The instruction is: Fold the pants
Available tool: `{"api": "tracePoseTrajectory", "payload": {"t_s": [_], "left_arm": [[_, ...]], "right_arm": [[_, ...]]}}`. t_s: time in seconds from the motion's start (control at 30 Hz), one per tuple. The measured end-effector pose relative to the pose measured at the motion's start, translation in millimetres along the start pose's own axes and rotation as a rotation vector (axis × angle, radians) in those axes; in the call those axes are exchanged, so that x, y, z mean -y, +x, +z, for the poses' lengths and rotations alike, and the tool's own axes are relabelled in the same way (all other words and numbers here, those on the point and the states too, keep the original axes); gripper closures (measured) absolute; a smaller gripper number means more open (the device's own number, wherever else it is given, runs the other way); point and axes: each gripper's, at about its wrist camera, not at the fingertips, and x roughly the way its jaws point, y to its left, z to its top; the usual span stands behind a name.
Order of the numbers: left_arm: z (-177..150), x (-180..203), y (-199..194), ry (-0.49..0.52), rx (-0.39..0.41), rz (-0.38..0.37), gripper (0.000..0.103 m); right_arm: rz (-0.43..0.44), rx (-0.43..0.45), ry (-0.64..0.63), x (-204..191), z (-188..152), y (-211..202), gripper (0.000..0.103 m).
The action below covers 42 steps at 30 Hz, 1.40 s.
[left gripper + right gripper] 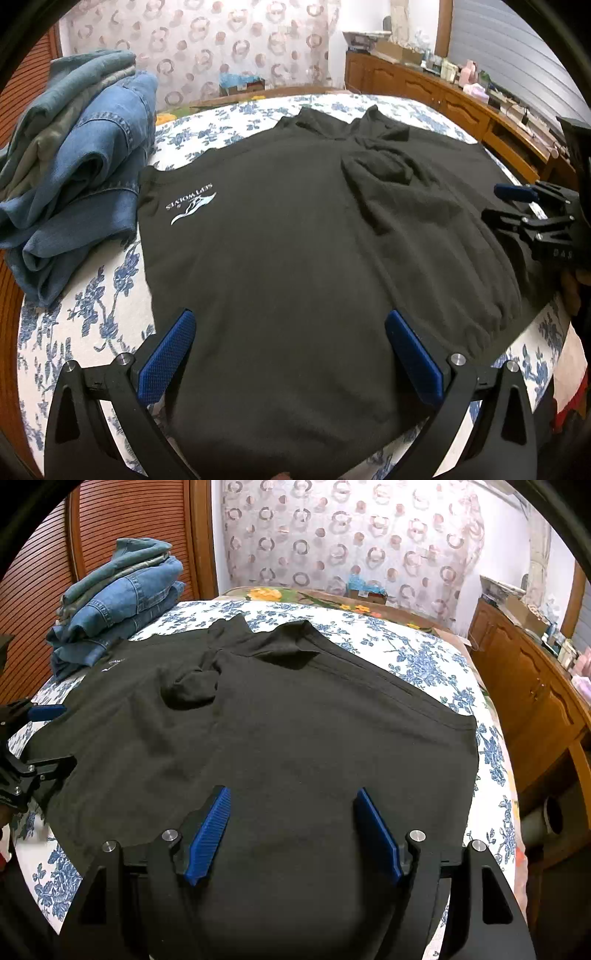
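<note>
The black cotton pants are lying spread flat across the bed's blue-flowered white sheet, a white logo showing near their left edge. The left gripper and right gripper are both hovering wide open above the near edge, holding nothing. A stack of folded blue denim jeans is sitting at the far left corner.

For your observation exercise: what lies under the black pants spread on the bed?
The black pants lie on a white bedsheet with blue flowers, which shows all around their edges. Whatever is beneath the cloth itself is covered. Both open grippers, left and right, hover above.
</note>
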Motion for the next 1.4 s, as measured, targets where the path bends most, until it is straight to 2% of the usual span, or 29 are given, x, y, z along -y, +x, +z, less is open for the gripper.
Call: {"api": "tracePoseTrajectory", "payload": {"t_s": [0.13,0.3,0.4,0.47,0.5,0.57,0.67,0.9,1.0,1.07,1.13,1.4], "left_arm": [[-9.6,-9.9,-16.1,-0.023,0.025,0.025,0.0],[-33.4,-38.2,-45.4,-0.1,0.071,-0.008,0.001],[-46.9,-54.2,-59.1,-0.137,0.086,-0.022,0.014],[-54.6,-62.3,-64.4,-0.162,0.087,-0.044,0.027],[-57.5,-63.9,-65.7,-0.167,0.087,-0.045,0.029],[-62.5,-63.7,-66.2,-0.166,0.086,-0.047,0.042],[-68.4,-57.9,-63.7,-0.151,0.072,-0.076,0.057],[-66.4,-52.1,-58.6,-0.129,0.072,-0.064,0.064],[-62.7,-53.4,-55.8,-0.129,0.076,-0.056,0.075],[-60.1,-52.3,-53.8,-0.124,0.077,-0.06,0.09],[-58.1,-48.1,-53.1,-0.107,0.08,-0.075,0.096],[-32.1,-29.1,-62.7,-0.06,0.135,-0.107,0.098]], "right_arm": [[-0.005,0.0,-0.002,-5.6,2.8,-3.1,0.03],[-0.006,-0.001,0.001,-4.2,4.4,-3.7,0.03],[-0.006,-0.001,0.001,-3.4,3.8,-3.6,0.03],[-0.007,-0.002,0.001,-3.0,4.1,-4.0,0.03],[-0.007,-0.002,0.001,-3.1,4.0,-3.8,0.03],[-0.008,-0.002,0.001,-3.1,3.9,-4.2,0.03],[-0.008,-0.002,0.003,-2.5,3.7,-4.4,0.03],[-0.008,-0.002,0.005,-1.7,3.5,-4.4,0.03],[-0.008,-0.001,0.005,-1.6,3.4,-4.3,0.03],[-0.008,-0.001,0.006,-1.6,3.4,-4.3,0.03],[-0.01,-0.001,0.006,-1.6,3.3,-4.2,0.03],[-0.013,-0.002,0.011,-1.6,4.8,-2.8,0.03]]}}
